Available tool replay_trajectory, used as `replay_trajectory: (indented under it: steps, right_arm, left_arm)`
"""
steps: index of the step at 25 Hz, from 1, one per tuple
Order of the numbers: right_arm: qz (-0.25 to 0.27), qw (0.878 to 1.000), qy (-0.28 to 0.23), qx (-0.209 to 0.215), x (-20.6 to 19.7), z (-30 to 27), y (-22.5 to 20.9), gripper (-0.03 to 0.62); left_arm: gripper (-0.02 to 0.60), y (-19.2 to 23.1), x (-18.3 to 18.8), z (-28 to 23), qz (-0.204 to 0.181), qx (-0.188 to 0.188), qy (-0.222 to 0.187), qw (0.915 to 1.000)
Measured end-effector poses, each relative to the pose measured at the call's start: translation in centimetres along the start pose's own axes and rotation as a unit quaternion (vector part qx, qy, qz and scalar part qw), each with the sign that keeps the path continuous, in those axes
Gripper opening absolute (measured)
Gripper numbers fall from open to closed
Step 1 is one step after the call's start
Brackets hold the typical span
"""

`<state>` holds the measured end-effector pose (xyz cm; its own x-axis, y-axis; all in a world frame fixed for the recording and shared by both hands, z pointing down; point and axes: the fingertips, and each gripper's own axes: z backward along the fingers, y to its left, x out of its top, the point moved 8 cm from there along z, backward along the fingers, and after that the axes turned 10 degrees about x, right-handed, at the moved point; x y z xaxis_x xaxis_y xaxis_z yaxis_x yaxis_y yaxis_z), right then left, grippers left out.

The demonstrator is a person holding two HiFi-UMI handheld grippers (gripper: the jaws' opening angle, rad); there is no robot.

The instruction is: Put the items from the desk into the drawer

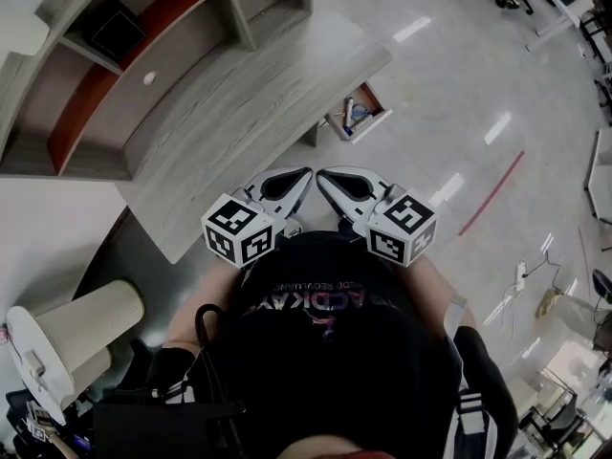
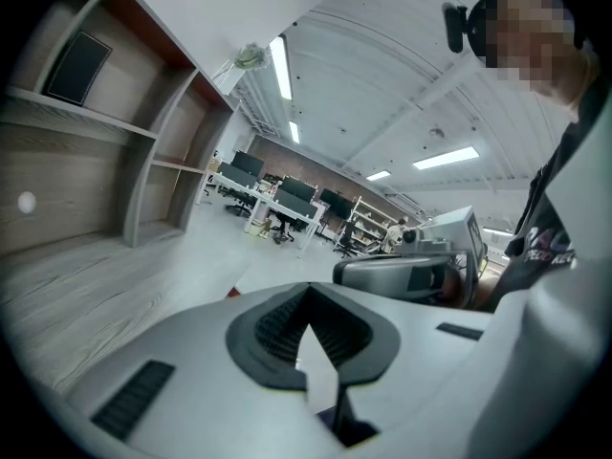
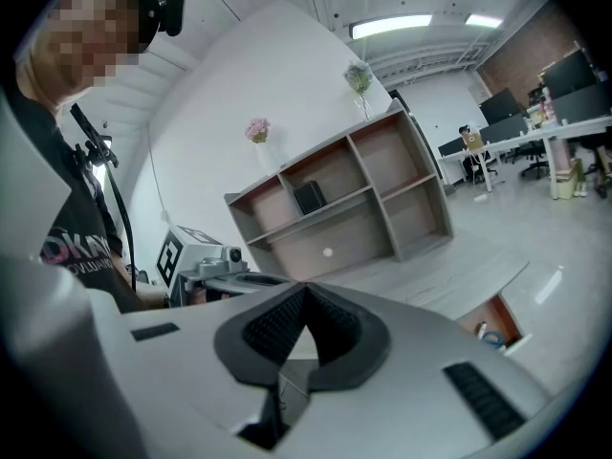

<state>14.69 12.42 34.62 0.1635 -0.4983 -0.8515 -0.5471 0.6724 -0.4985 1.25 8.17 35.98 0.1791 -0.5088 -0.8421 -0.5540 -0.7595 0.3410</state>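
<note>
The grey wooden desk (image 1: 239,103) shows a bare top, with none of the items on it. Its orange-lined drawer (image 1: 357,113) stands pulled out over the floor, with a few small things inside, one blue; it also shows as the drawer (image 3: 493,327). My left gripper (image 1: 304,173) and right gripper (image 1: 323,176) are held side by side in front of the person's chest, tips nearly touching, short of the desk's near edge. Both are shut with nothing between the pads. The left gripper (image 2: 308,296) points over the desk top; the right gripper (image 3: 304,296) faces the shelves.
A shelf unit (image 1: 105,55) rises at the desk's back, with a black object (image 1: 115,29) in one compartment. A ribbed white cylinder (image 1: 81,328) stands at the lower left. A red floor line (image 1: 492,194) and cables (image 1: 521,277) lie at the right.
</note>
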Motion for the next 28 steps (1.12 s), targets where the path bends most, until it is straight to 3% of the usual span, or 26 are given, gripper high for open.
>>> replay_trajectory:
  steps: [28]
  right_arm:
    - [-0.020,1.000,-0.005,-0.007,-1.2,-0.8,1.4,0.017]
  left_arm:
    - [0.011,0.6,-0.4,1.6,-0.005,-0.006,-0.004,1.0000]
